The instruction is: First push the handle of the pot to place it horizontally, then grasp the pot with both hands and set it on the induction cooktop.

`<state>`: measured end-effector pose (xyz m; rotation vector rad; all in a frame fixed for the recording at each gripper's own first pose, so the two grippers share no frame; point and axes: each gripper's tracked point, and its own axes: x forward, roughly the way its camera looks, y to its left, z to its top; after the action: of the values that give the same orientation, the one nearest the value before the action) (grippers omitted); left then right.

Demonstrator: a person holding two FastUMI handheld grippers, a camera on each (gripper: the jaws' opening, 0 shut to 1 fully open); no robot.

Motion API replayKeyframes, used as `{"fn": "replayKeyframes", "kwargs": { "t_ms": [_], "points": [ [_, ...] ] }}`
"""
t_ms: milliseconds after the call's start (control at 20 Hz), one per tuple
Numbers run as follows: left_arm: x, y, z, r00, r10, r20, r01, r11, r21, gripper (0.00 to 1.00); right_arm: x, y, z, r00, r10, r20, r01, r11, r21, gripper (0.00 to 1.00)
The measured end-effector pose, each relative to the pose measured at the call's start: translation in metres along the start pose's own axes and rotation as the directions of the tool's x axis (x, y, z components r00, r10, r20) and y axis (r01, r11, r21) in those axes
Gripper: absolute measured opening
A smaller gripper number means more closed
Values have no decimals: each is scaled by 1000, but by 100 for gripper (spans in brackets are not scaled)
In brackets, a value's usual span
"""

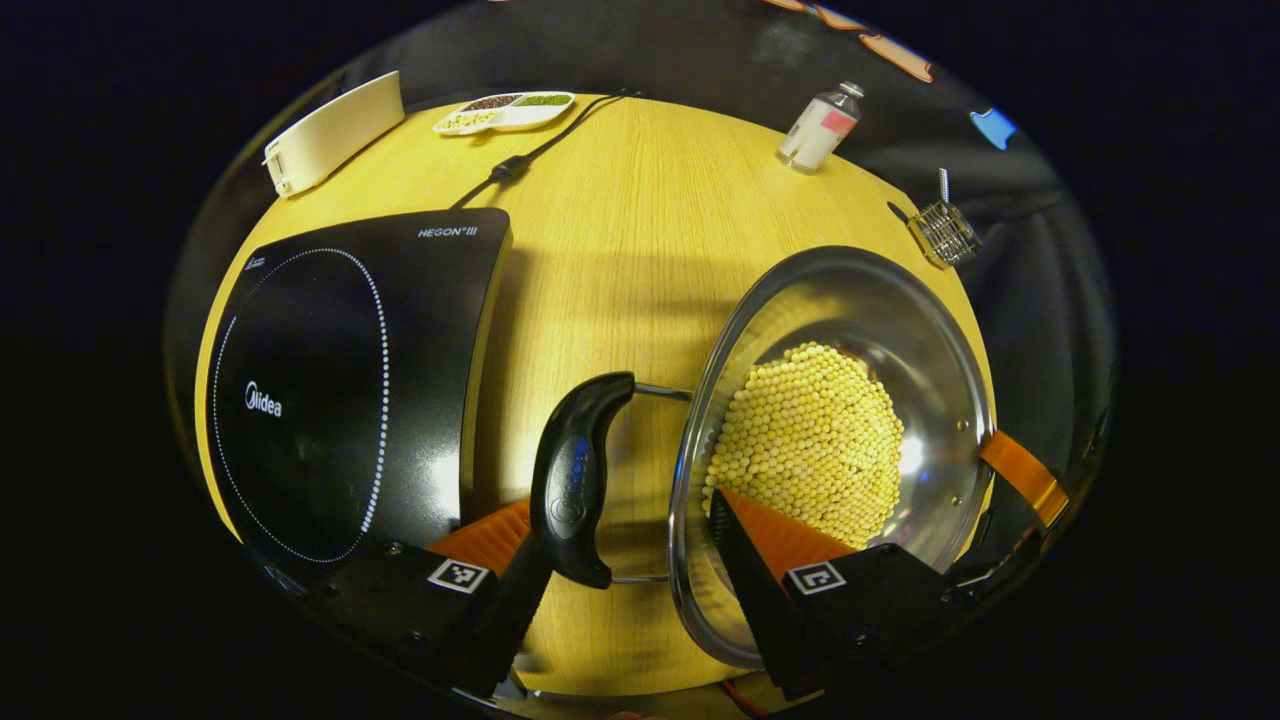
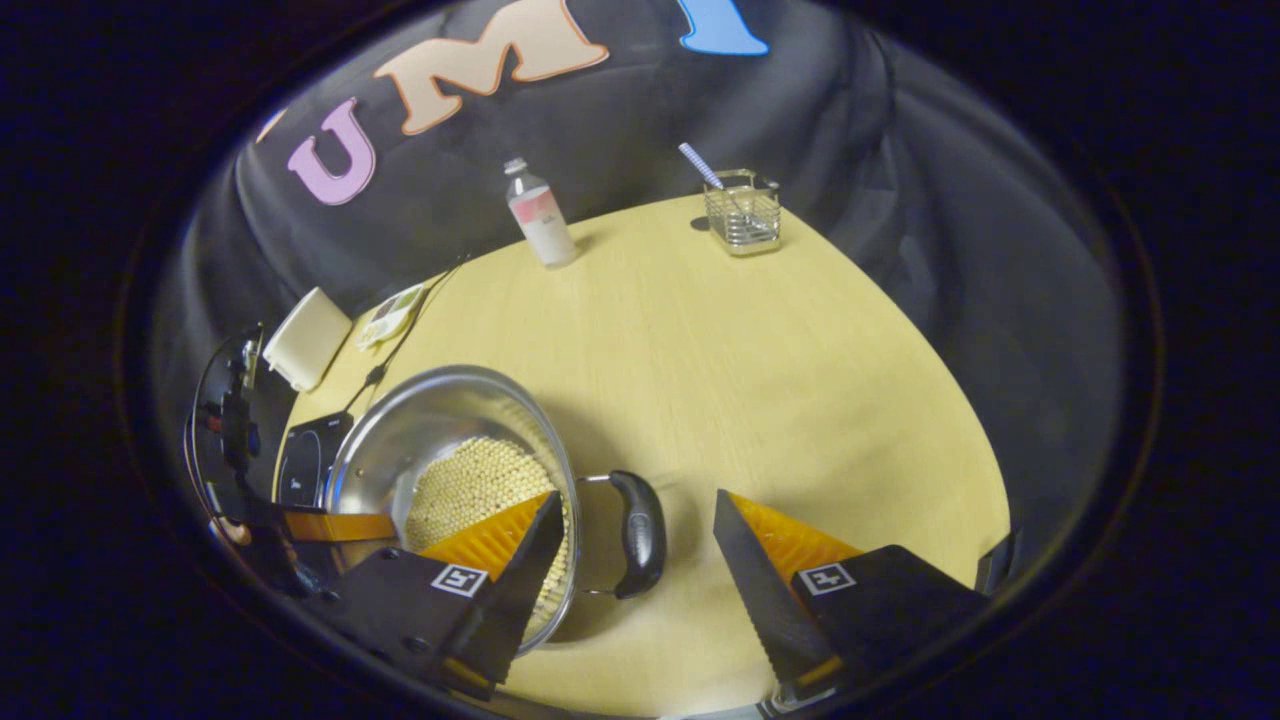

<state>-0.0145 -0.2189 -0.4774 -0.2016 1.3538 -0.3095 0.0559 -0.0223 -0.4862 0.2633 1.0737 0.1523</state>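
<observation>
A steel pot with yellow beans in it stands on the wooden table, right of the black induction cooktop. Its black left handle sticks out sideways from the rim on wire loops. My left gripper is open around that handle, with one finger outside and the other over the rim inside the pot. In the right gripper view, the pot shows its other black handle between the fingers of my open right gripper. One of the right gripper's fingers reaches over the rim. Neither gripper presses on a handle.
At the table's back stand a white bottle, a wire basket, a cream box and a divided dish of grains. The cooktop's power cord runs backwards. The right half of the table is bare wood.
</observation>
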Motion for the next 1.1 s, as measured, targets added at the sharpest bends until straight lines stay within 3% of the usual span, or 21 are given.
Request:
{"fn": "replayKeyframes", "kwargs": {
  "t_ms": [250,350,450,600,650,750,800,850,1050,1100],
  "points": [
    [1,-1,1,1000,15,-11,-15,999,40,95,20,10,-10,998,22,-63,-20,999,30,97],
    [2,0,3,1000,23,-11,-23,998,51,92,26,9,-16,995,19,-101,-15,999,38,85],
    [3,4,3,999,36,-5,-36,997,63,90,34,12,-29,990,31,-141,-23,998,62,80],
    [3,4,2,999,35,4,-35,997,73,84,41,10,-45,986,38,-162,-20,993,114,58],
    [3,2,4,999,29,12,-30,997,69,83,38,9,-43,986,40,-164,-18,991,130,58],
    [4,2,4,999,20,25,-21,999,42,79,32,10,-44,988,33,-151,-12,991,133,53],
    [3,0,4,999,15,34,-16,999,29,72,32,11,-45,989,29,-145,-10,991,134,58],
    [2,0,6,999,9,48,-10,1000,24,72,31,12,-44,990,33,-134,-13,989,147,53],
    [-3,-2,9,995,-5,102,-1,998,57,54,26,15,-46,995,43,-88,-24,980,197,53],
    [-3,-8,8,993,-17,120,11,998,55,52,23,18,-48,994,54,-90,-35,979,199,48]
  ]
}}
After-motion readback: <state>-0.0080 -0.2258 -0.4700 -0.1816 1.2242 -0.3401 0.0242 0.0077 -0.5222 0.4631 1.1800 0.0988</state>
